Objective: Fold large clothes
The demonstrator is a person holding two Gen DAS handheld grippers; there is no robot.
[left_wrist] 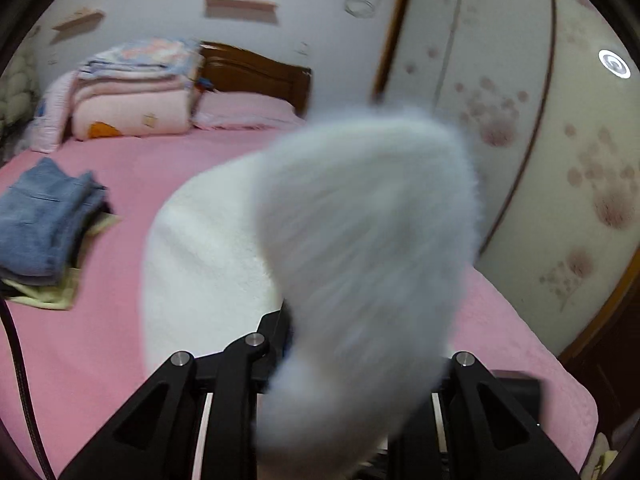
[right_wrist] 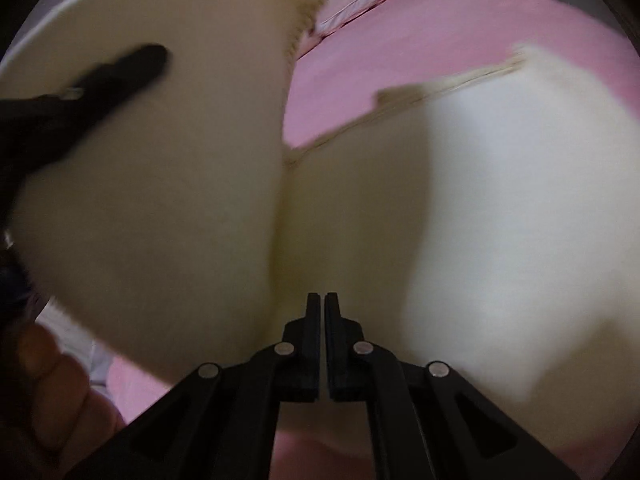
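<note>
A white fluffy garment hangs blurred right in front of the left wrist camera, above the pink bed sheet. My left gripper is shut on a bunch of it, and the fabric hides the fingertips. In the right wrist view the same cream garment lies partly on the sheet, with one flap lifted at the left. One black finger of my left gripper shows against that flap. My right gripper is shut, its tips at the crease between flap and flat part; whether it pinches fabric is unclear.
A pile of folded jeans and other clothes lies at the bed's left. Folded quilts and a pillow sit by the wooden headboard. Flowered wardrobe doors stand to the right. A person's hand shows at lower left.
</note>
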